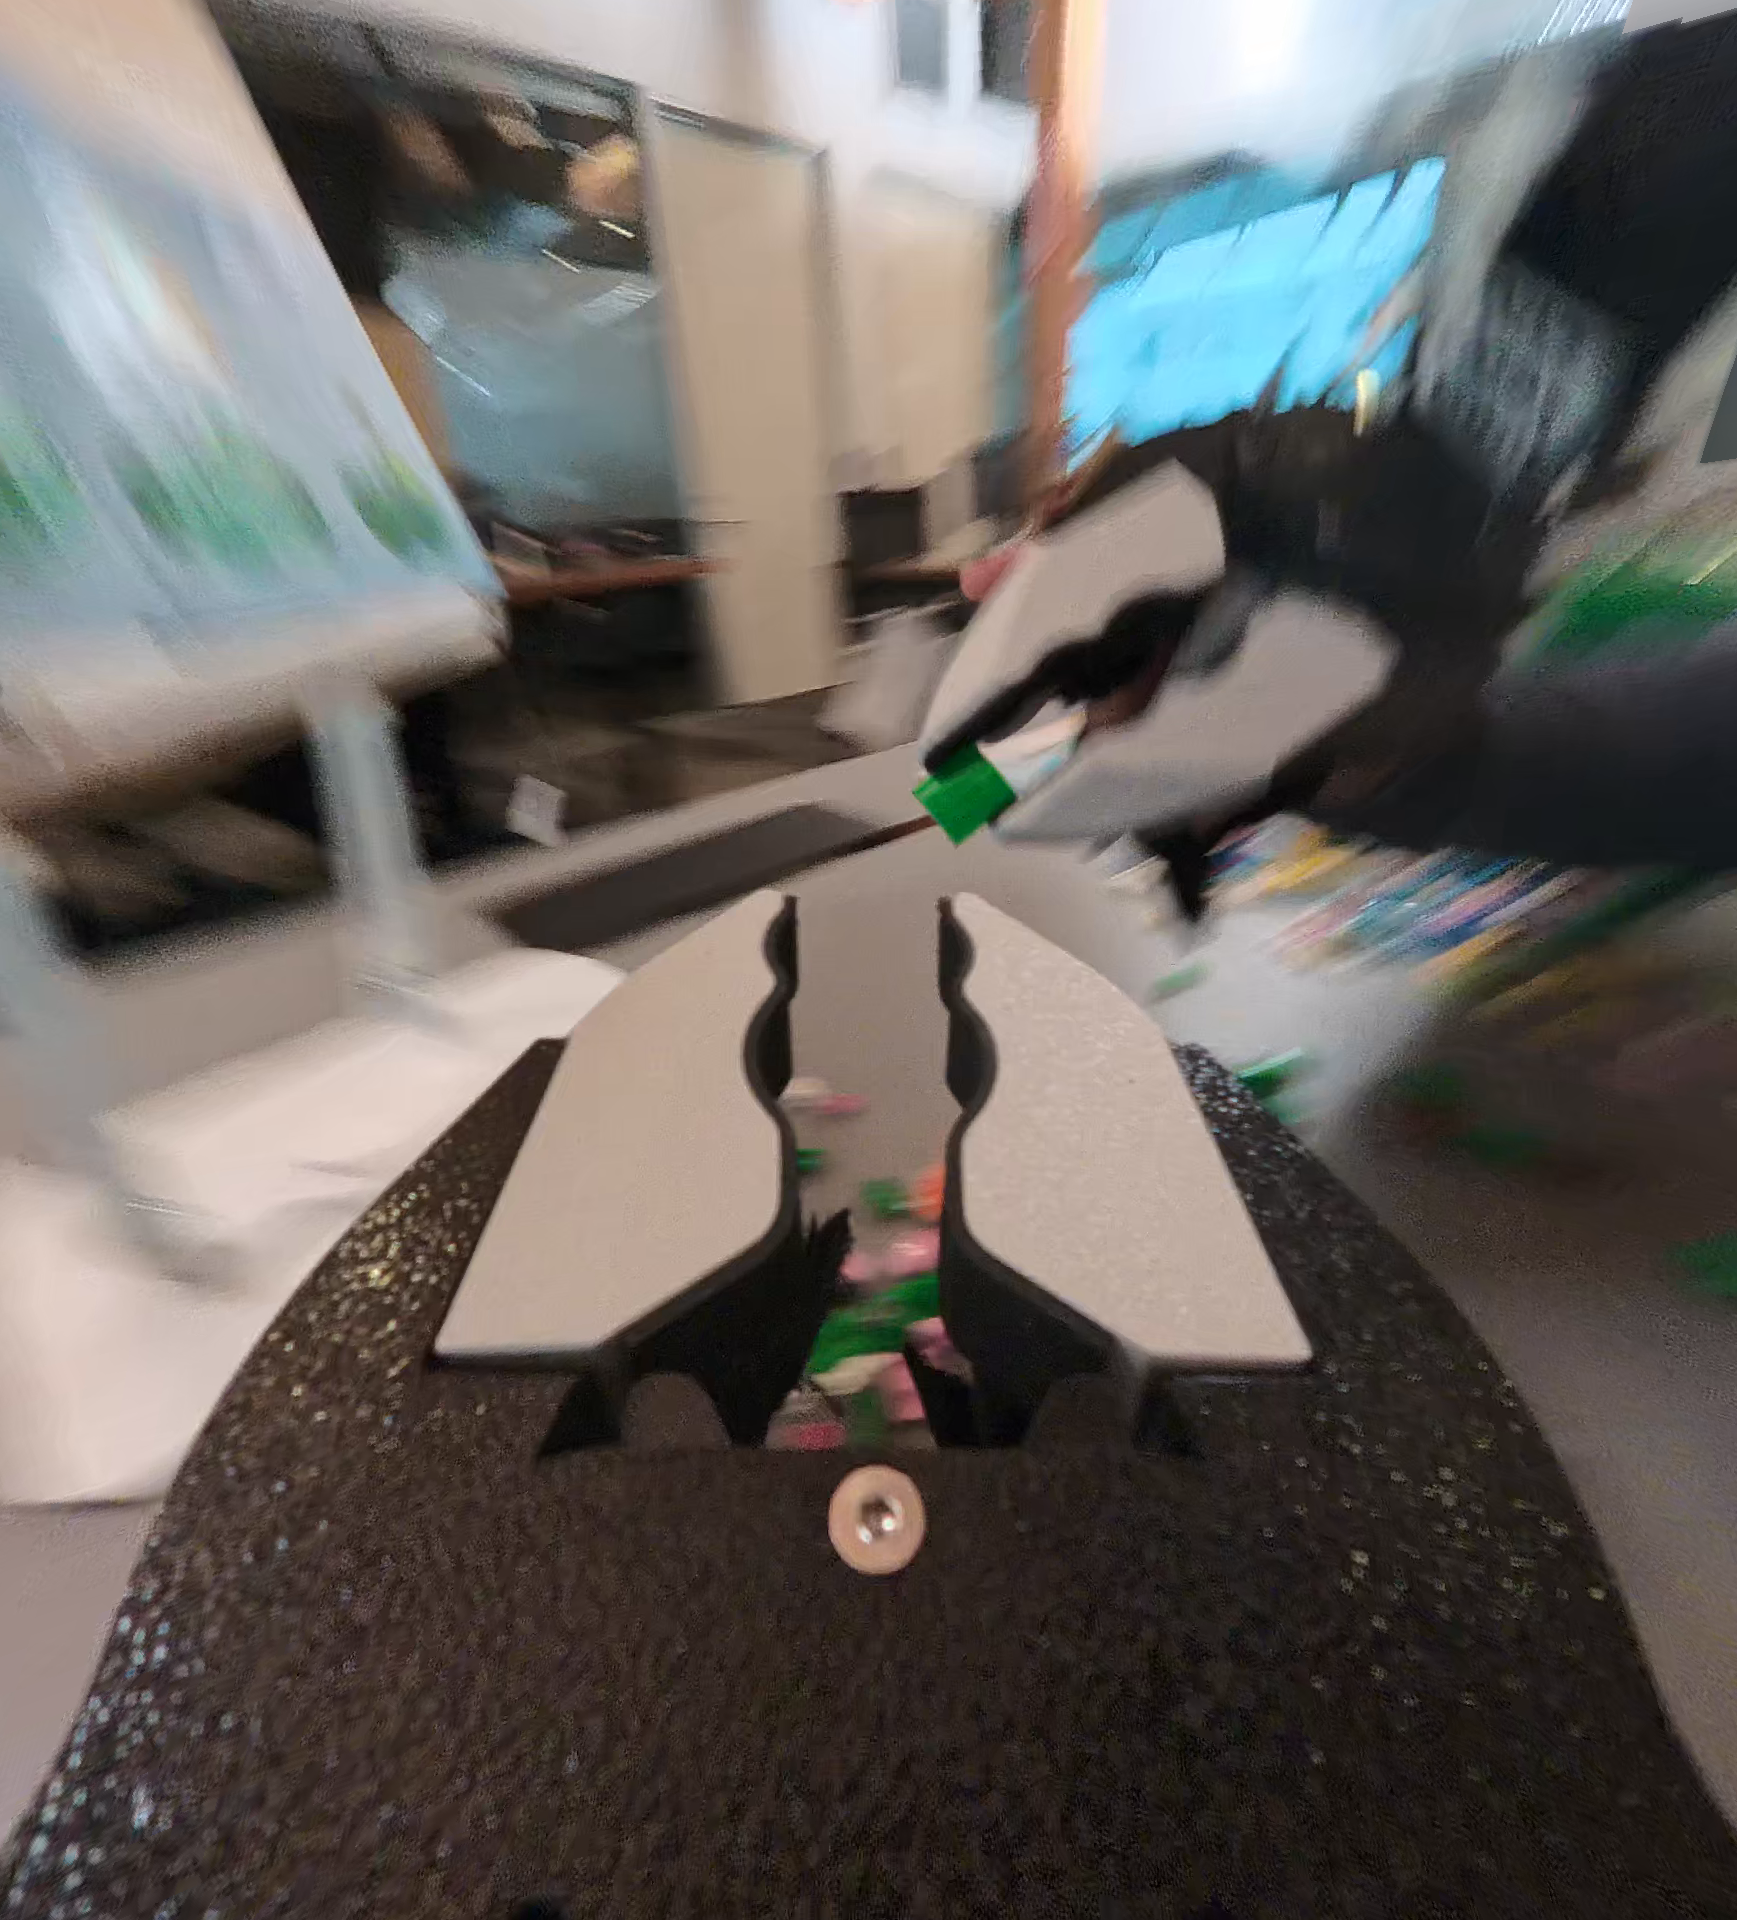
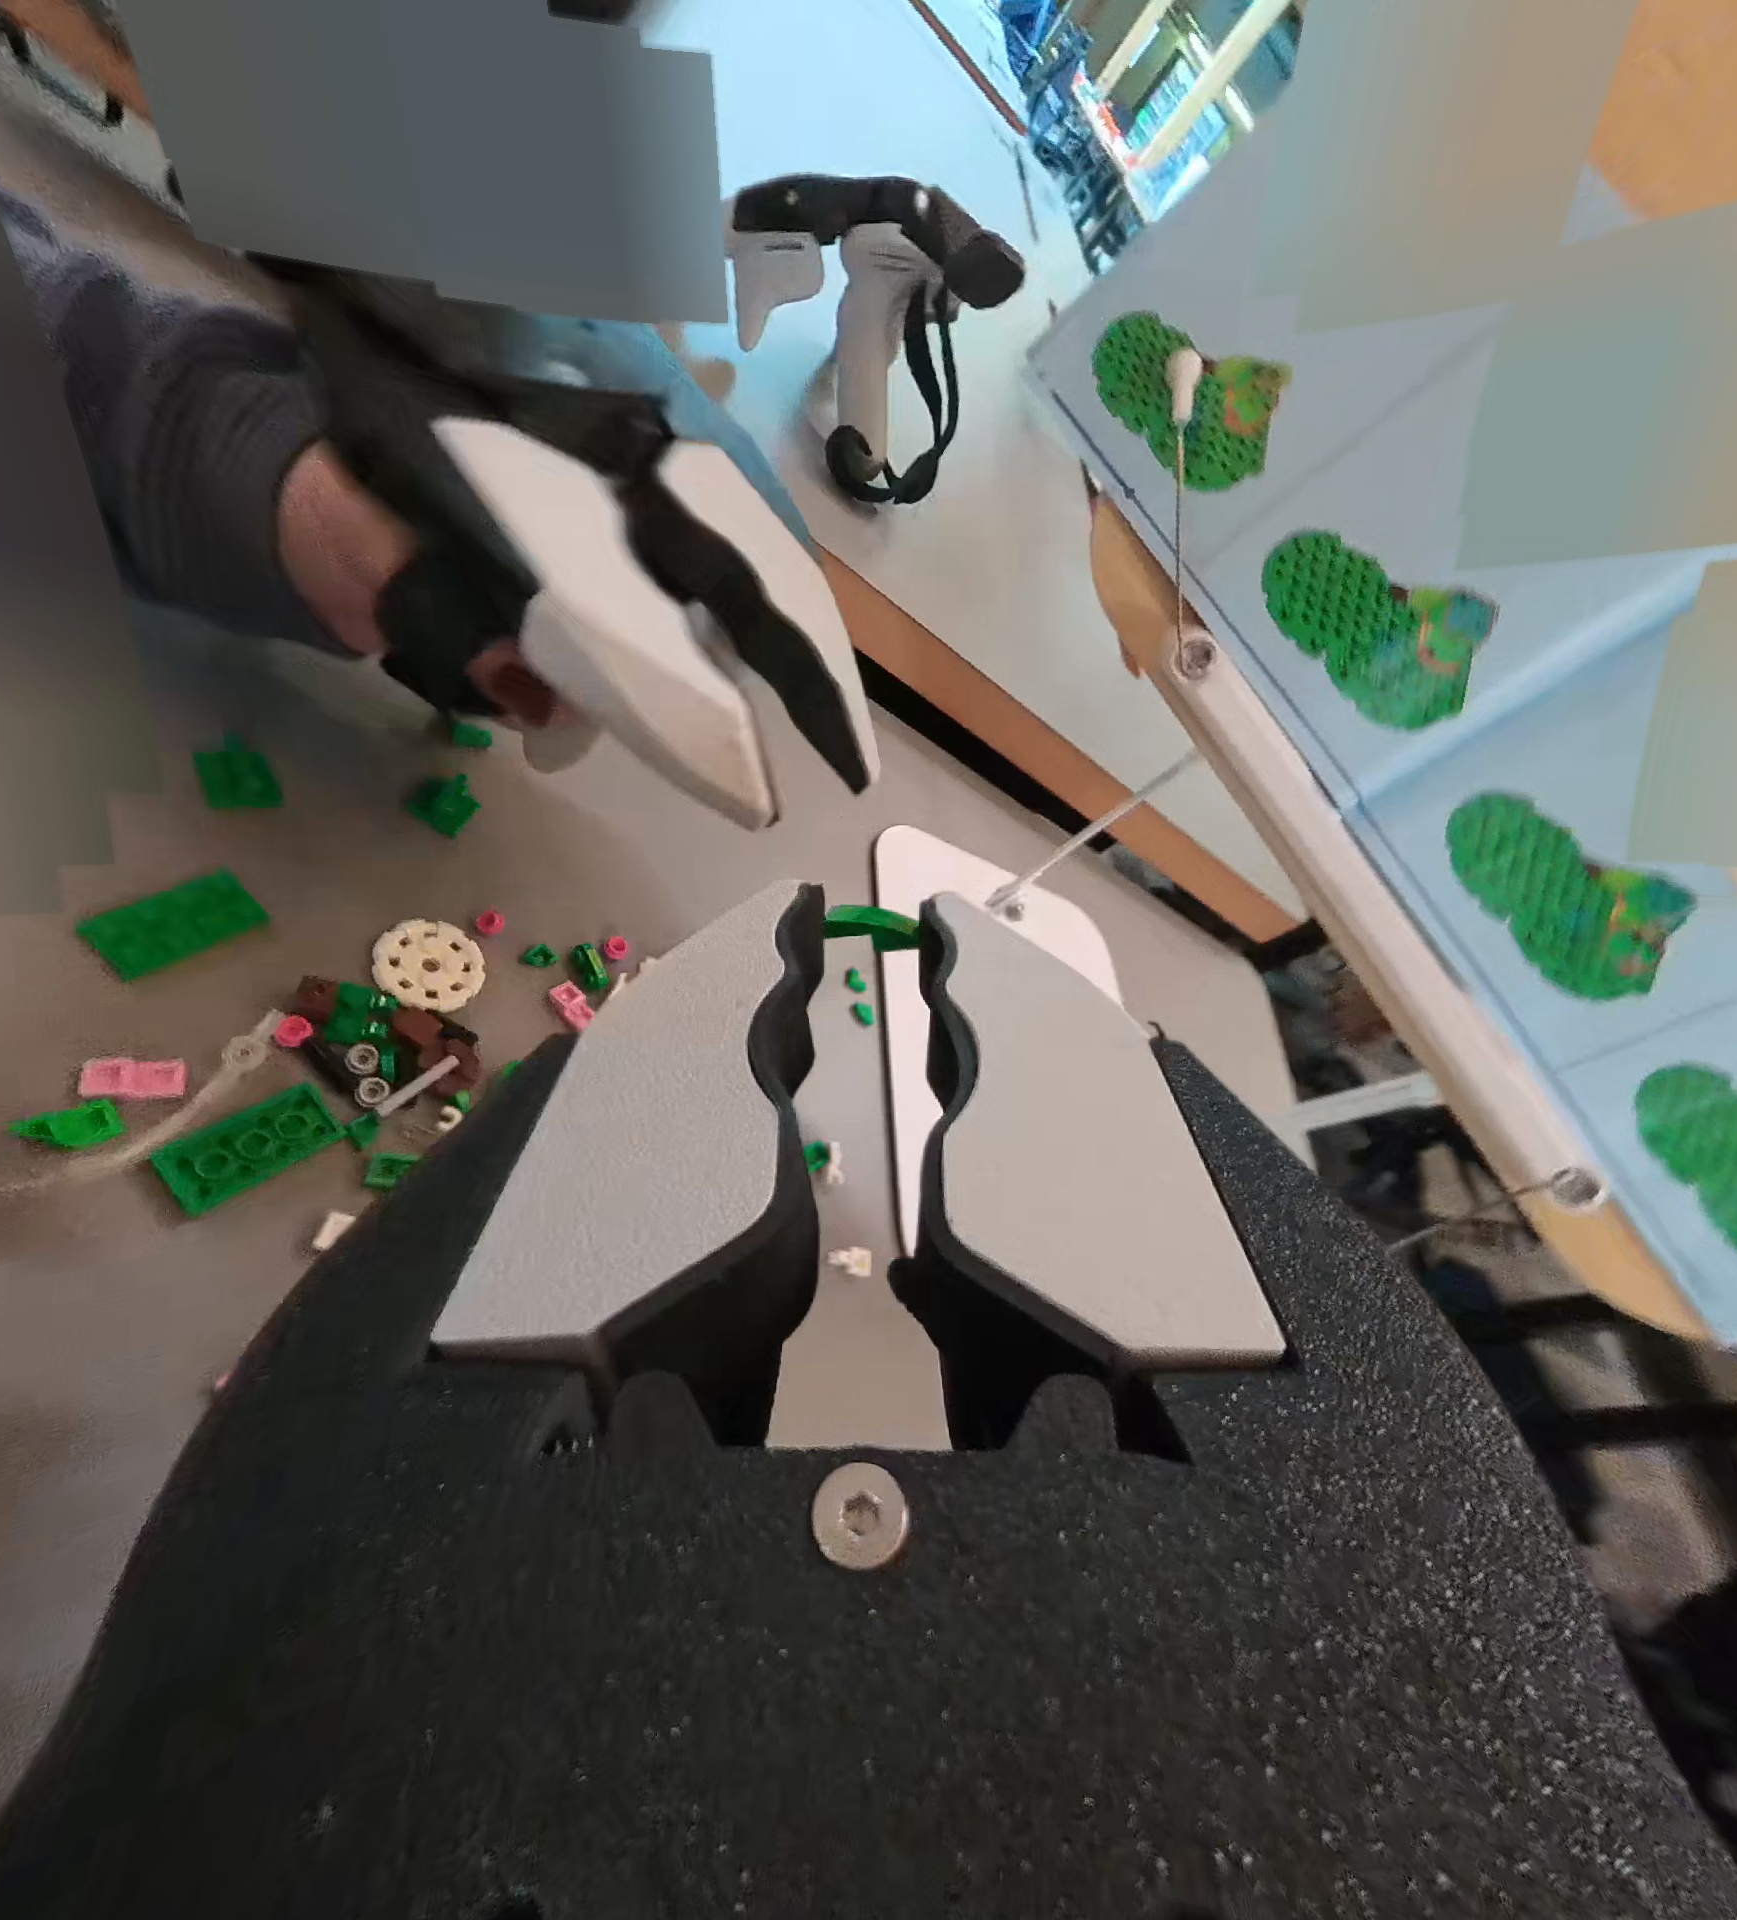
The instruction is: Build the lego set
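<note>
My right gripper (image 2: 869, 906) is shut on a small green lego piece (image 2: 866, 918) pinched at its fingertips and held above the grey table (image 2: 168, 1351). In the left wrist view the right gripper (image 1: 968, 774) shows at the upper right with the green piece (image 1: 963, 802) sticking out of its tips. My left gripper (image 1: 869, 914) is open and empty, its jaws a moderate gap apart. It shows in the right wrist view (image 2: 817, 800) just above and left of the right gripper's tips, close but apart. The left wrist view is strongly blurred.
Loose lego pieces lie left on the table: green plates (image 2: 173, 923) (image 2: 246, 1143), a white round piece (image 2: 428, 961), pink pieces (image 2: 131, 1075), a brown cluster (image 2: 386, 1049). An instruction booklet (image 2: 1415, 644) stands on a white stand (image 2: 900, 1039) at right. A spare handheld device (image 2: 874, 312) lies behind. Only a small space, under 4 cm, lies between the two pairs of fingers.
</note>
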A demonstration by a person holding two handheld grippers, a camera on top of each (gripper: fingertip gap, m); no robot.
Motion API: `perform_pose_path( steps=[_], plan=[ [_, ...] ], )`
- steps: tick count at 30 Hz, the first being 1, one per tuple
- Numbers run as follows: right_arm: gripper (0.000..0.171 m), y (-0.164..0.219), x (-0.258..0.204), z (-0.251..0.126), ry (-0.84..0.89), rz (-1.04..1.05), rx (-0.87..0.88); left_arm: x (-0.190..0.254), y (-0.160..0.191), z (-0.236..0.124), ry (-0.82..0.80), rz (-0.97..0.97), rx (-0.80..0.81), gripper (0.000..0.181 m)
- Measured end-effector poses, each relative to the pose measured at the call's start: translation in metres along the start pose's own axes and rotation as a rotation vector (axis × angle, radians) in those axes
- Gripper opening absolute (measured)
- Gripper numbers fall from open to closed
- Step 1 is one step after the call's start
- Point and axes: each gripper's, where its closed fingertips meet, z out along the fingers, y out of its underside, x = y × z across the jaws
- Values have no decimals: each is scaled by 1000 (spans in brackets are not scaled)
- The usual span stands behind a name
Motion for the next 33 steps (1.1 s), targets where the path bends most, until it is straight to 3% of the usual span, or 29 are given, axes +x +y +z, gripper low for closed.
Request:
perform_pose_path(
  steps=[4,7,14,19,23,29,33],
  plan=[
    [16,6,4,-2,-18,121,19,13,2,4,-148,556,-87,31],
    [16,11,1,-1,-27,124,0,20,10,11,-183,717,-131,31],
    [16,56,0,-9,-52,126,-182,-6,13,6,-310,696,-187,25],
    [17,131,-26,-39,-325,-11,-586,-16,10,2,-364,651,-183,23],
    [17,161,-35,-64,-516,-173,-775,-17,15,3,-363,656,-204,21],
    [17,184,-33,-79,-672,-616,-882,-23,18,2,-370,596,-209,21],
    [20,183,-38,-77,-692,-758,-850,-25,19,1,-369,562,-208,21]
  ],
)
